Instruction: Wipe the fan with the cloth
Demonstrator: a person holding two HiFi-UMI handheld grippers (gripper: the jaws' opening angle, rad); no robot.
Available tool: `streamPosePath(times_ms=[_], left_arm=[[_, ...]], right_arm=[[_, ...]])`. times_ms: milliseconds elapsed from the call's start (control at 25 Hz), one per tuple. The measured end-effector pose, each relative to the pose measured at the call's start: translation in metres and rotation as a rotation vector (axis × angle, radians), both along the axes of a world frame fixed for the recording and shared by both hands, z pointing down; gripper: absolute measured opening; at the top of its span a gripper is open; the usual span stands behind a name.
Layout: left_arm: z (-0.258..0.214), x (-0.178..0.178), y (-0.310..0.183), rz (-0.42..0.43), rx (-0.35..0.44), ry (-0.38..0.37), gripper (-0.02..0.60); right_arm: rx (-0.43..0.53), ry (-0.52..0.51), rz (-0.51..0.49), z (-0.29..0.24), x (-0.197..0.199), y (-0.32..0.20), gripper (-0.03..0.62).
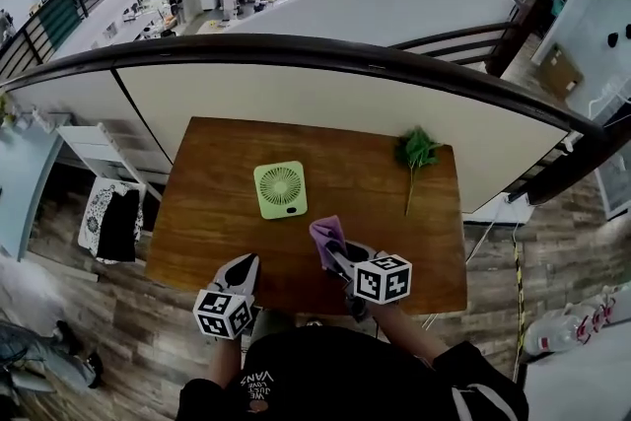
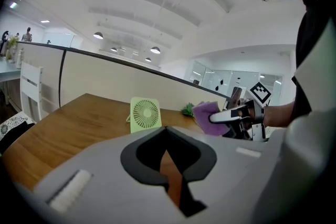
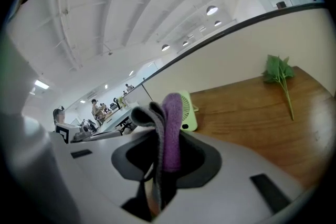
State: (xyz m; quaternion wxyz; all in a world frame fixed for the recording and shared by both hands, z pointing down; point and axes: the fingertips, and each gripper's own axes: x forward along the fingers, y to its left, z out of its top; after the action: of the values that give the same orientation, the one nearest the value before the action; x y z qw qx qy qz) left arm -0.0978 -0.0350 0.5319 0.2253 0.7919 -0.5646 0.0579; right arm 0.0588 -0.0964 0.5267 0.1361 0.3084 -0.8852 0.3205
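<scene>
A small light-green square fan (image 1: 281, 189) lies flat on the wooden table (image 1: 217, 212), near its middle. In the left gripper view the fan (image 2: 145, 114) looks upright beyond the jaws. My right gripper (image 1: 333, 256) is shut on a purple and grey cloth (image 1: 326, 235), just right of and nearer than the fan. In the right gripper view the cloth (image 3: 169, 134) stands folded between the jaws, with the fan (image 3: 189, 113) partly hidden behind it. My left gripper (image 1: 244, 268) is shut with nothing in it, at the table's near edge, left of the right one.
A green leafy sprig (image 1: 416, 158) lies at the table's far right. A curved black railing (image 1: 325, 54) and a pale panel run behind the table. A white chair (image 1: 99, 148) stands to the left, off the table.
</scene>
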Motion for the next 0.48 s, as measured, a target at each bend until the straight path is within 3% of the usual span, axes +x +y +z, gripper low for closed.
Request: streamPosePath(times_ms=[480], left_arm=[[0.019, -0.031, -0.093, 0.156, -0.014, 0.004, 0.012]], right_arm=[[-0.006, 0.037, 0.093, 0.012, -0.036, -0.056, 0.101]])
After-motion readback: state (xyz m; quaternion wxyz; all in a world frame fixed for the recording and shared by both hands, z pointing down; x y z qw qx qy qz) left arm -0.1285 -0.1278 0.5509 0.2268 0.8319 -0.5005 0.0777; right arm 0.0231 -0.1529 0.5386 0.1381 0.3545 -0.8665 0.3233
